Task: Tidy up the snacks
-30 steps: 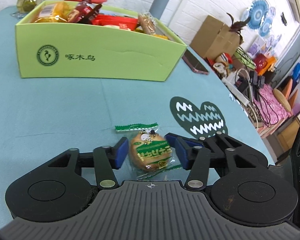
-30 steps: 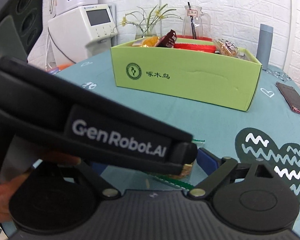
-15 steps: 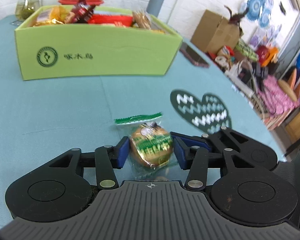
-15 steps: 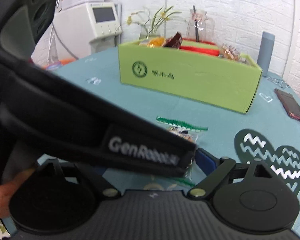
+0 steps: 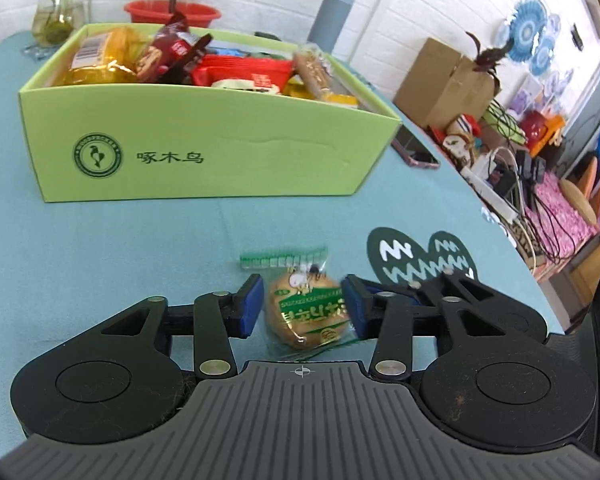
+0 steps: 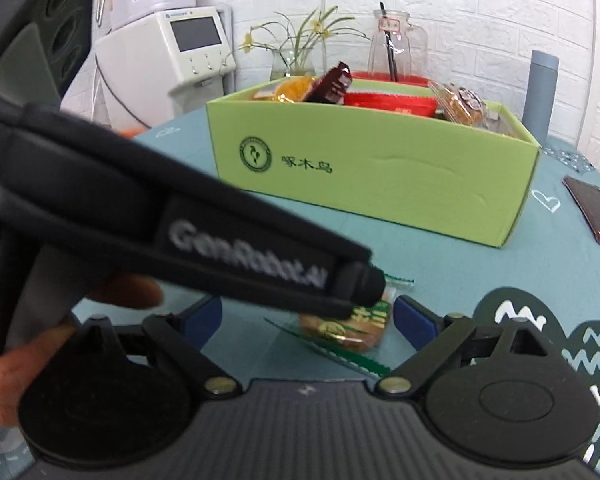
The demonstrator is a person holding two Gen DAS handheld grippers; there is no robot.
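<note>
The teal worktop [image 5: 100, 264] lies bare between the full green box [image 5: 220, 160] and the wrapped cake [image 5: 308, 312], leaving open room for the carry. The left gripper [image 5: 300, 306] has just been opening again after a squeeze, its jaws parted around the cake on the worktop, so the pickup looks unfinished. The right gripper [image 6: 308, 320] stands wide open and empty nearby.

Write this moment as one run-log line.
left gripper: jaws just opened, wrapped cake between, unpressed | right gripper: open | cake outside green box
</note>
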